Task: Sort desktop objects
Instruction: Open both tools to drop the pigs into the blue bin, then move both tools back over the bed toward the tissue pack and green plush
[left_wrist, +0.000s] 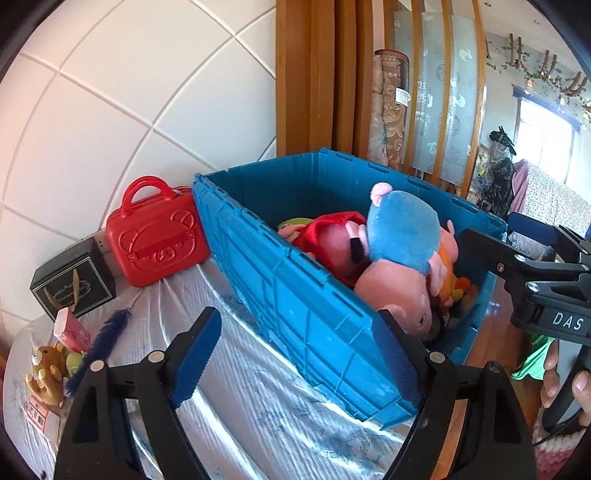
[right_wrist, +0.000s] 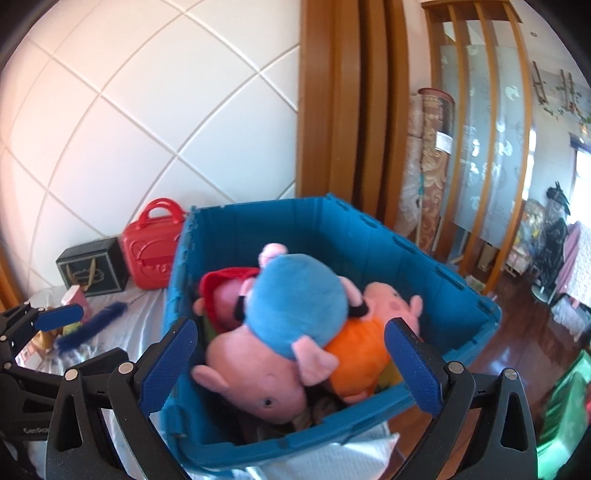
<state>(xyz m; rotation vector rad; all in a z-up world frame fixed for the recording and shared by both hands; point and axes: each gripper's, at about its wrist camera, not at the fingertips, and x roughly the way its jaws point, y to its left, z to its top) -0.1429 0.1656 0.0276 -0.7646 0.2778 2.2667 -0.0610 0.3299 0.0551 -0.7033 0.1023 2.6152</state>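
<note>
Left of the blue crate (left_wrist: 295, 295), a bear toy (left_wrist: 46, 371), blue feather (left_wrist: 101, 343), black box (left_wrist: 74, 284) and red case (left_wrist: 157, 240) wait unsorted on the table. I hold my left gripper (left_wrist: 299, 363) wide and empty across the crate's near wall, my right gripper (right_wrist: 291, 365) equally spread and empty above the plush pigs (right_wrist: 291, 317) piled inside, probably already sorted. What lies beneath the pigs is hidden.

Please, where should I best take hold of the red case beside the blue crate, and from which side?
Take the red case by its arched handle, coming from above. It stands upright against the wall with the handle on top and free, while the blue crate stands close against its right side, so a side grip looks cramped.
</note>
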